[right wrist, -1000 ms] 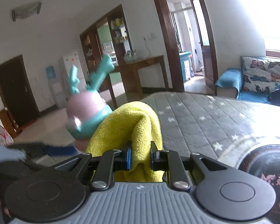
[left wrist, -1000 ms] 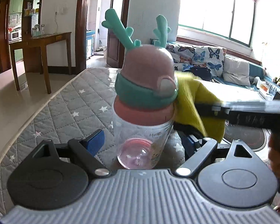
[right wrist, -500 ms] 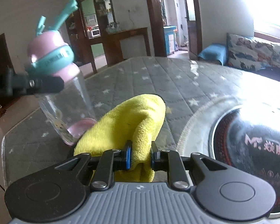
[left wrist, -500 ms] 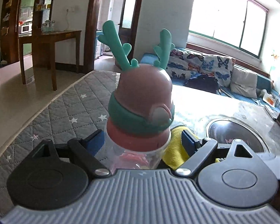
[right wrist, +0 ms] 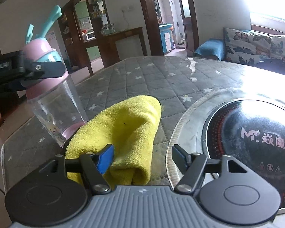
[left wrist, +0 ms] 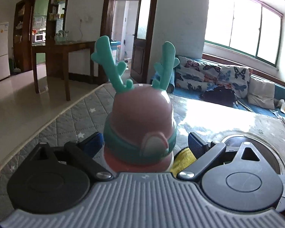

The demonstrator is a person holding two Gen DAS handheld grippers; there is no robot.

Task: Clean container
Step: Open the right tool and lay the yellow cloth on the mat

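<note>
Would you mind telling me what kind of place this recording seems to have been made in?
Most likely a lived-in home, a living and dining area. A sofa with butterfly-print cushions sits under a wide window, a fridge and a microwave show in the room beyond, and the quilted table has a built-in cooktop.

The bottle (right wrist: 53, 102) is clear with a pink lid, teal band and teal antlers (left wrist: 112, 64). The cloth (right wrist: 123, 133) is yellow, and the counter (right wrist: 152, 79) cover is grey, quilted, with white stars.
</note>
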